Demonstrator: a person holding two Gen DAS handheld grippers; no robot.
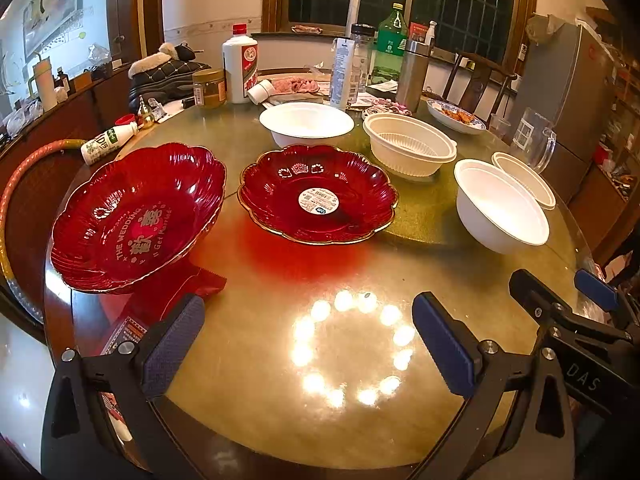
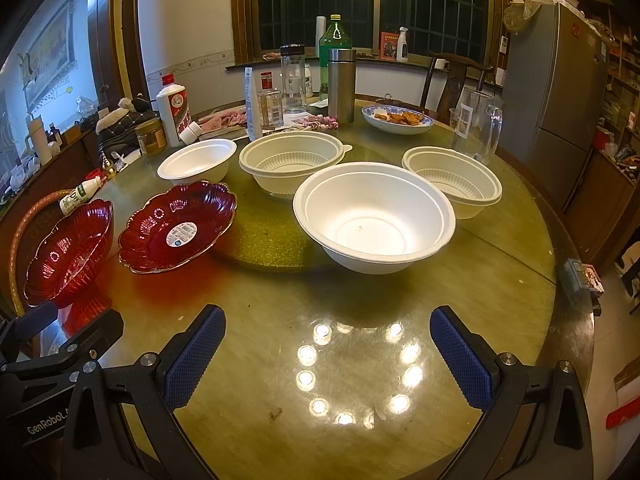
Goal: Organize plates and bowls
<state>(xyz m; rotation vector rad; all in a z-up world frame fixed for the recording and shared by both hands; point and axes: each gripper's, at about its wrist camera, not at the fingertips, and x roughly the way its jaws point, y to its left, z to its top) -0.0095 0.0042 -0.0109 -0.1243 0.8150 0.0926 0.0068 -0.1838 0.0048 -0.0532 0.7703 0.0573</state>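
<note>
Two red scalloped plates lie on the round table. The one with wedding lettering rests tilted on a red packet, and the stickered one lies flat. A white bowl stands further back, beside a cream ribbed bowl. A second white bowl sits in front of my right gripper, with another cream bowl behind it. My left gripper hovers near the table's front edge. Both are open and hold nothing.
The back of the table is crowded with bottles, a steel flask, a glass pitcher and a blue-and-white dish of food. A small bottle lies at the left edge. A fridge stands on the right.
</note>
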